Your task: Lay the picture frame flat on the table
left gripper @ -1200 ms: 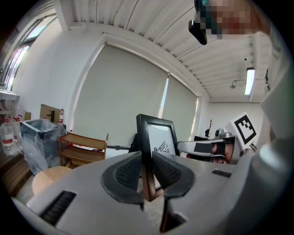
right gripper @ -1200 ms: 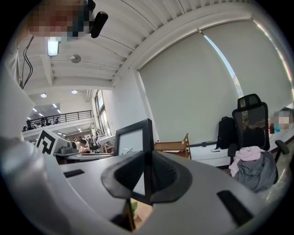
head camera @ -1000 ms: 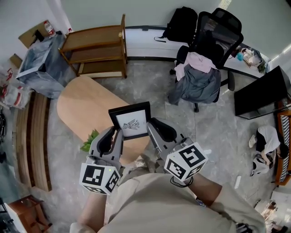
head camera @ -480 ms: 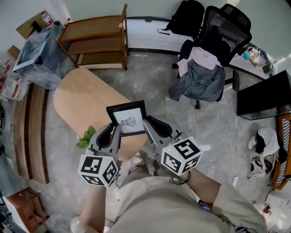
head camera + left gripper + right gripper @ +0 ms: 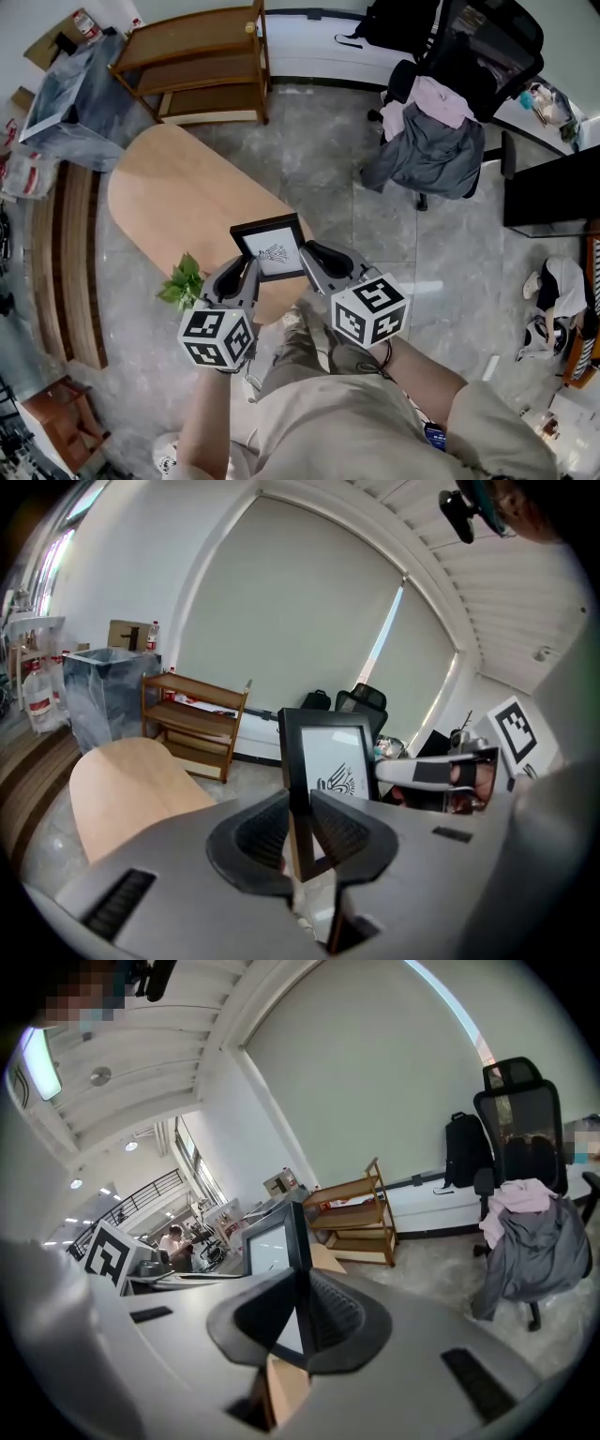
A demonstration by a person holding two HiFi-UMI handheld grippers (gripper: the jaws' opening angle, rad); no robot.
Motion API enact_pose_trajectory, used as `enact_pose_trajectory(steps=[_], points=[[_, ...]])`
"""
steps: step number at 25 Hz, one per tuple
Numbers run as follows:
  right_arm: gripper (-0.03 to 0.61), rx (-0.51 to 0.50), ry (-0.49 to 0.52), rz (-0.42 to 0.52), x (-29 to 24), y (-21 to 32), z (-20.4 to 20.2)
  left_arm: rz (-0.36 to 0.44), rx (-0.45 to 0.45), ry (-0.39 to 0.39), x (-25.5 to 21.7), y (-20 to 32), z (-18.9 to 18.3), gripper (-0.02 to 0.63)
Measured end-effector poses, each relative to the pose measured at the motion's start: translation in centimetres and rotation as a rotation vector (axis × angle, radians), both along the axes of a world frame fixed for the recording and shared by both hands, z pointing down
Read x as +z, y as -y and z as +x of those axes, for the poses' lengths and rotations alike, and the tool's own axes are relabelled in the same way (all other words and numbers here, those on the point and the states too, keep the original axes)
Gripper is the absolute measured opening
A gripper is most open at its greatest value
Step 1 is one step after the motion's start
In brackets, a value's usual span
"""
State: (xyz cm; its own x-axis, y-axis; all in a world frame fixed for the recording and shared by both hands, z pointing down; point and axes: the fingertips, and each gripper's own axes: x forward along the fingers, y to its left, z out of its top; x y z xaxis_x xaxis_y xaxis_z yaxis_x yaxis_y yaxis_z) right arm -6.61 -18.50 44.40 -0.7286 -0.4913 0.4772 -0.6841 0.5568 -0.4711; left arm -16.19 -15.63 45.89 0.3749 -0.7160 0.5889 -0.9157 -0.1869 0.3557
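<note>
A black picture frame point(image 5: 272, 247) with a white print of a small dark drawing is held up above the near end of the oval wooden table point(image 5: 178, 211). My left gripper point(image 5: 246, 274) is shut on the frame's left edge, and my right gripper point(image 5: 307, 260) is shut on its right edge. In the left gripper view the frame point(image 5: 328, 758) stands upright between the jaws of the gripper point(image 5: 300, 829). The right gripper view shows the frame point(image 5: 277, 1246) edge-on, clamped by the gripper point(image 5: 302, 1321).
A small green plant point(image 5: 183, 281) sits at the table's near left edge. A wooden shelf point(image 5: 202, 61) and a grey covered bin point(image 5: 70, 98) stand beyond the table. An office chair point(image 5: 450, 122) draped with clothes is at the right.
The head view has shifted, so the table, frame and both grippers sit slightly lower and nearer the body. Both grippers keep their hold on the frame.
</note>
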Motion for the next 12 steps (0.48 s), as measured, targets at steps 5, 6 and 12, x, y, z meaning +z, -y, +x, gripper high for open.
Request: enact_pose_trajectory(steps=[5, 6, 12], points=[[0.032, 0.028, -0.023, -0.085, 5.8, 0.7, 0.6, -0.075, 0.015, -0.014, 5.1, 0.0, 0.7, 0.067], [0.032, 0.033, -0.03, -0.098, 7.0, 0.9, 0.7, -0.091, 0.017, -0.02, 6.3, 0.1, 0.9, 0.067], [0.032, 0.022, -0.044, -0.198, 14.4, 1.7, 0.8, -0.17, 0.011, -0.055, 13.4, 0.6, 0.9, 0.067]])
